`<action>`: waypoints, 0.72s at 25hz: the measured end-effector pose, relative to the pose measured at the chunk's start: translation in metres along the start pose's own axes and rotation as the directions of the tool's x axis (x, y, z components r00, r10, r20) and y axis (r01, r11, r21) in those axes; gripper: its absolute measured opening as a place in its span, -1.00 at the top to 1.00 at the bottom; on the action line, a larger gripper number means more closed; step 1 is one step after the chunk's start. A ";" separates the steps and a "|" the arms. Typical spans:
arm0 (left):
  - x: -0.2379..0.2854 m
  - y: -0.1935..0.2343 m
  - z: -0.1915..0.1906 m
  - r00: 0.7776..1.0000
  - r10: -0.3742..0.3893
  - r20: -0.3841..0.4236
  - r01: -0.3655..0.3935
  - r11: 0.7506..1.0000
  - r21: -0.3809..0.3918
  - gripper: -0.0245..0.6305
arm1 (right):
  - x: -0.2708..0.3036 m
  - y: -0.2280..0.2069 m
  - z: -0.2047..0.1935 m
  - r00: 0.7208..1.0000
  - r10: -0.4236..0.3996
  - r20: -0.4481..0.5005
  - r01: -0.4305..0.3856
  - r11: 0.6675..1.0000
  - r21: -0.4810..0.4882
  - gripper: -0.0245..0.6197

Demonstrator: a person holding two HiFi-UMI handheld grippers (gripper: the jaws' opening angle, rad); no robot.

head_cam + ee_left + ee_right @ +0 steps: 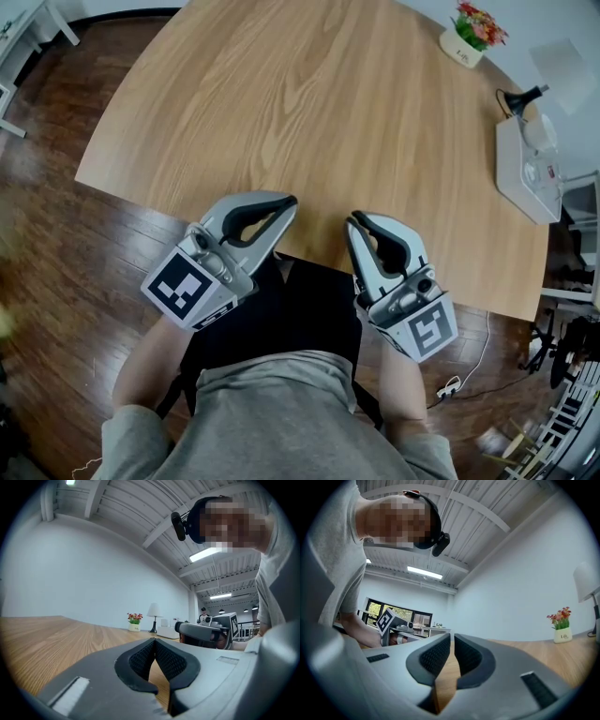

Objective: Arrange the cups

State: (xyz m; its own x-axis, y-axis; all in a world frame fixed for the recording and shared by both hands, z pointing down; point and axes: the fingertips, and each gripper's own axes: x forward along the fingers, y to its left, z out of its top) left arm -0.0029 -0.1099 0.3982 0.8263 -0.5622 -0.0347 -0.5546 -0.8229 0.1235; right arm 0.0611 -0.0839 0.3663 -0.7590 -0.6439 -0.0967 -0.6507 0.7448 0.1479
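Table [328, 112], left claw [291, 202], right claw [355, 218] closed, overhead-only floor [84, 253]

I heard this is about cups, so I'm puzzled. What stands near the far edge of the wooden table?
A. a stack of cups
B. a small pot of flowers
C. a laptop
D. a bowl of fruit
B: a small pot of flowers stands by the far edge of the table in the head view, and it shows again in both gripper views.
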 end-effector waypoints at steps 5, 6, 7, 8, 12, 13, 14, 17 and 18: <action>-0.001 0.000 -0.002 1.000 0.000 -0.020 0.001 1.000 0.010 0.89 | 0.004 0.004 0.003 1.000 0.011 0.006 -0.012 1.000 0.017 0.85; -0.001 0.000 -0.003 1.000 0.000 -0.023 0.000 1.000 0.011 0.89 | 0.003 0.004 0.002 1.000 0.010 0.003 -0.010 1.000 0.014 0.85; -0.001 0.000 -0.003 1.000 0.002 -0.023 -0.002 1.000 0.011 0.89 | 0.002 0.003 0.000 1.000 0.007 -0.002 -0.007 1.000 0.009 0.85; -0.001 0.001 -0.004 1.000 0.007 -0.020 -0.006 1.000 0.011 0.89 | 0.001 0.002 -0.001 1.000 0.004 -0.005 -0.004 1.000 0.006 0.85; -0.002 0.003 -0.001 1.000 0.019 -0.001 -0.019 1.000 -0.012 0.90 | -0.001 -0.001 -0.001 1.000 -0.007 0.001 0.007 1.000 0.002 0.85; -0.002 0.003 0.000 1.000 0.019 0.001 -0.019 1.000 -0.017 0.90 | -0.001 -0.002 0.000 1.000 -0.008 0.000 0.008 1.000 0.002 0.85; -0.003 0.003 0.000 1.000 0.018 0.004 -0.018 1.000 -0.017 0.90 | -0.001 -0.001 -0.001 1.000 -0.009 -0.001 0.009 1.000 0.002 0.85; -0.003 0.003 -0.001 1.000 0.015 0.005 -0.015 1.000 -0.006 0.90 | -0.001 -0.001 -0.001 1.000 -0.008 -0.003 0.008 1.000 0.001 0.85; -0.002 0.002 -0.001 1.000 0.014 0.004 -0.014 1.000 -0.002 0.90 | 0.000 0.000 0.000 1.000 -0.006 -0.001 0.006 1.000 0.004 0.85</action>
State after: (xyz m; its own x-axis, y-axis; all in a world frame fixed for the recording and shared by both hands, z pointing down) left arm -0.0060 -0.1106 0.3997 0.8178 -0.5743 -0.0366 -0.5663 -0.8145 0.1258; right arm 0.0614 -0.0842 0.3665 -0.7551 -0.6485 -0.0963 -0.6553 0.7417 0.1433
